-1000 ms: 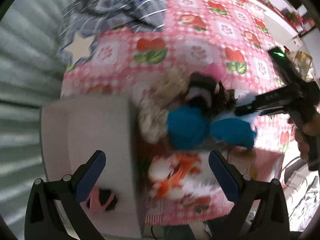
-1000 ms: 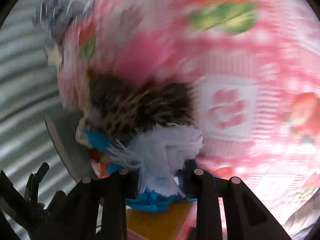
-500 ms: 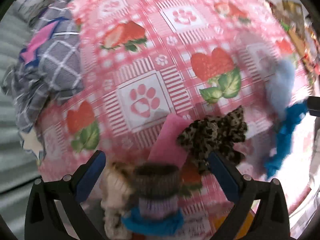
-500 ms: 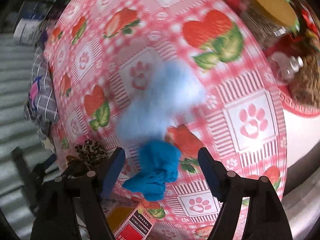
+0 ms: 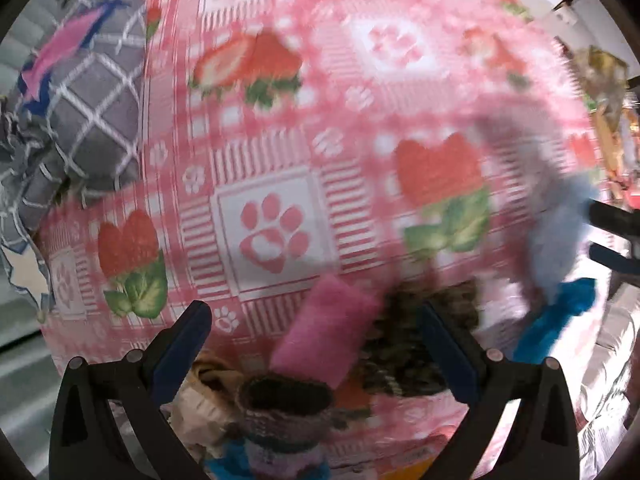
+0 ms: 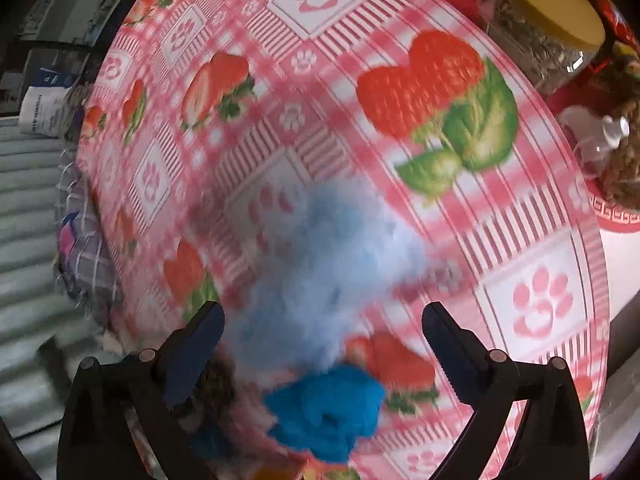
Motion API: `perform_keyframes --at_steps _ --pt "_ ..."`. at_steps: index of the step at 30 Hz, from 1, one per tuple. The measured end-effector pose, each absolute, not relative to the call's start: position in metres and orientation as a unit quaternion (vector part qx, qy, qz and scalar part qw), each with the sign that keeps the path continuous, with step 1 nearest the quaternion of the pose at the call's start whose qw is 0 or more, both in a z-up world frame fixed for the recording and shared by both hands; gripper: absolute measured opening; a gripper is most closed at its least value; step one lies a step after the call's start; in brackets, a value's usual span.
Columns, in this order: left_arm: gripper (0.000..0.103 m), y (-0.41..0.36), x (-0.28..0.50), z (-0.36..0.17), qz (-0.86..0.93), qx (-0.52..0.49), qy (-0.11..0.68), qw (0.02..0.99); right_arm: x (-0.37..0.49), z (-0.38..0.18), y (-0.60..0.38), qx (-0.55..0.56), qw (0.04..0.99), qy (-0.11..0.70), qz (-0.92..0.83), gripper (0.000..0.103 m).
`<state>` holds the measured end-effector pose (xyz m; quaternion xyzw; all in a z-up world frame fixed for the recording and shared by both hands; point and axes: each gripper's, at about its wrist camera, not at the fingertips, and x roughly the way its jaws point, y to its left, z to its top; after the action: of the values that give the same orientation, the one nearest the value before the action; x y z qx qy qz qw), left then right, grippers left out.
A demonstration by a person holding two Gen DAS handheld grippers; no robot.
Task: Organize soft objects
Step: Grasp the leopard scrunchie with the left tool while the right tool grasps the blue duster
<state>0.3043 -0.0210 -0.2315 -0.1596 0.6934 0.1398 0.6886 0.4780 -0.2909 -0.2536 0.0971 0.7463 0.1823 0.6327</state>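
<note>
My left gripper (image 5: pixel 316 344) points down over the strawberry tablecloth (image 5: pixel 272 152), open, with nothing pressed between its pads. Under it lies a heap of soft things: a pink sock (image 5: pixel 328 340), a leopard-print piece (image 5: pixel 416 344), a grey knitted cuff (image 5: pixel 286 404) and a beige piece (image 5: pixel 204 392). My right gripper (image 6: pixel 322 340) has its jaws opening wide. A fluffy light-blue sock (image 6: pixel 320 276) with a bright blue end (image 6: pixel 328 412) lies loose between them on the cloth. That sock (image 5: pixel 560 240) also shows at the right of the left wrist view.
A grey checked cloth with a pink fish shape (image 5: pixel 80 100) lies at the table's left edge. At the far right stand a jar with a yellow lid (image 6: pixel 548 28), a clear bottle (image 6: pixel 600 136) and a red tray (image 6: pixel 616 220). Ribbed grey sheeting (image 6: pixel 28 240) lies beyond the left edge.
My right gripper, shut on the fluffy blue sock a second ago, has spread its jaws and the sock now rests on the cloth. My left gripper moved off the white box and sank over the heap.
</note>
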Motion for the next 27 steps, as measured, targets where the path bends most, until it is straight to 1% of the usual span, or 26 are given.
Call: perform_keyframes --at_steps 3,7,8,9,10,11,12,14,16,23,27 --pt "0.103 -0.038 0.302 -0.215 0.113 -0.145 0.691 0.699 0.478 -0.264 -0.270 0.058 0.632 0.750 0.188 0.100" --pt "0.103 -0.068 0.301 -0.219 0.096 -0.085 0.708 0.695 0.467 -0.267 -0.243 -0.023 0.652 0.735 0.188 0.102" --pt "0.103 -0.075 0.301 -0.222 0.095 -0.066 0.711 0.694 0.463 -0.266 -0.238 -0.044 0.655 0.731 0.187 0.097" --pt "0.103 -0.079 0.302 -0.224 0.093 -0.057 0.712 0.694 0.459 -0.263 -0.234 -0.069 0.662 0.722 0.186 0.082" --pt "0.103 -0.086 0.302 -0.226 0.088 -0.042 0.711 0.696 0.457 -0.260 -0.231 -0.089 0.669 0.714 0.188 0.070" --pt "0.103 -0.093 0.304 -0.227 0.085 -0.033 0.711 0.697 0.453 -0.255 -0.227 -0.114 0.677 0.699 0.200 0.037" --pt "0.103 -0.098 0.306 -0.229 0.083 -0.023 0.711 0.698 0.451 -0.254 -0.226 -0.117 0.673 0.698 0.215 0.028" --pt "0.103 -0.109 0.309 -0.232 0.082 -0.001 0.711 0.698 0.452 -0.256 -0.235 -0.088 0.653 0.715 0.235 0.027" --pt "0.101 -0.118 0.311 -0.227 0.073 0.006 0.705 0.706 0.456 -0.249 -0.257 -0.018 0.651 0.718 0.248 0.027" --pt "0.101 -0.150 0.321 -0.181 -0.015 -0.001 0.679 0.734 0.463 -0.216 -0.324 0.085 0.664 0.700 0.247 0.027" --pt "0.101 -0.157 0.324 -0.197 0.015 0.034 0.698 0.715 0.464 -0.210 -0.339 0.121 0.661 0.700 0.241 0.027"
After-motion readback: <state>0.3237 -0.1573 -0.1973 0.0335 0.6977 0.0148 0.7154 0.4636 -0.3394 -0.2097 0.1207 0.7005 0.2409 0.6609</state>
